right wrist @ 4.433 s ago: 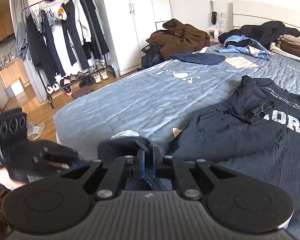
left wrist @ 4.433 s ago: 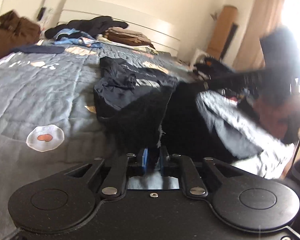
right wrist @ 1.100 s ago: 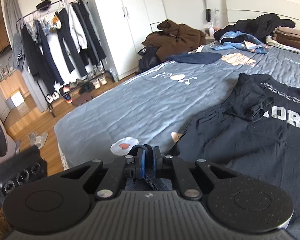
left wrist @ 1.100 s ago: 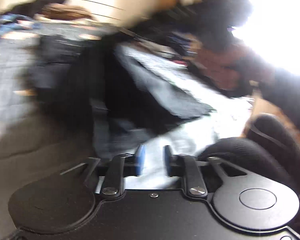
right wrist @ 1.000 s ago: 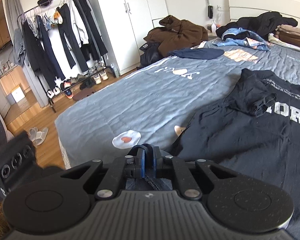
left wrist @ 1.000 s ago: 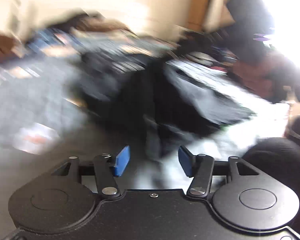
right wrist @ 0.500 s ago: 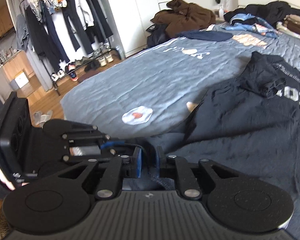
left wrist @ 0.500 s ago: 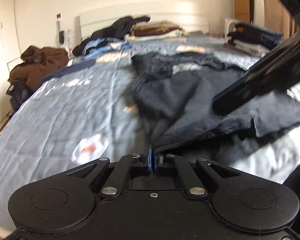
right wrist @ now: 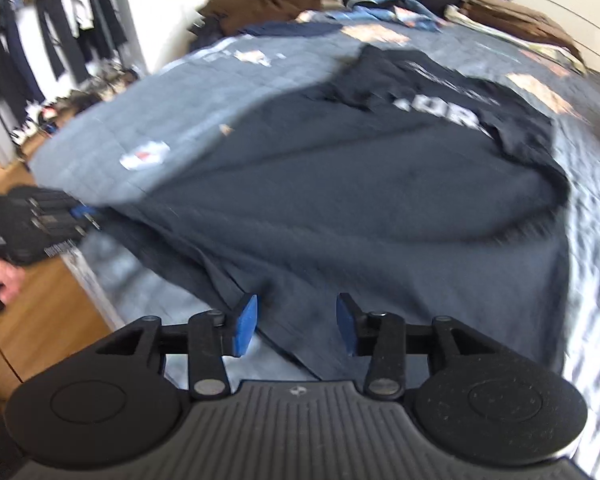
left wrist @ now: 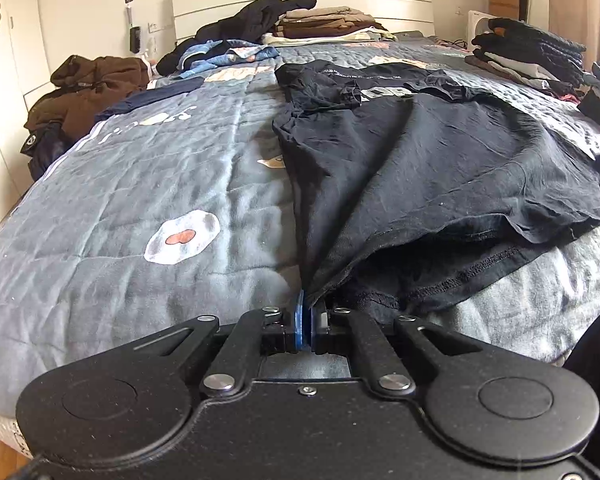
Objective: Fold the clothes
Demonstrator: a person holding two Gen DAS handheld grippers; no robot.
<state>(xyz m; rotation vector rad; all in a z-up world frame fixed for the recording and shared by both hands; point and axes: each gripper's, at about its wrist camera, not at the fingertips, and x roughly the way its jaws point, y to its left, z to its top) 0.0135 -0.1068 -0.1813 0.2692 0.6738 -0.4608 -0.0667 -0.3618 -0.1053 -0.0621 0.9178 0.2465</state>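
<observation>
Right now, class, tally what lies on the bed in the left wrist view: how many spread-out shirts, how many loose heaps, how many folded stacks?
Spread-out black T-shirt: 1
Loose heaps, the dark-and-blue heap: 1
Folded stacks, the brown stack and the dark stack: 2
Total: 4

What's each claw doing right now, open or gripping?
Left claw: shut on the hem of the black T-shirt.
Right claw: open, holding nothing, hovering above the T-shirt.
</observation>
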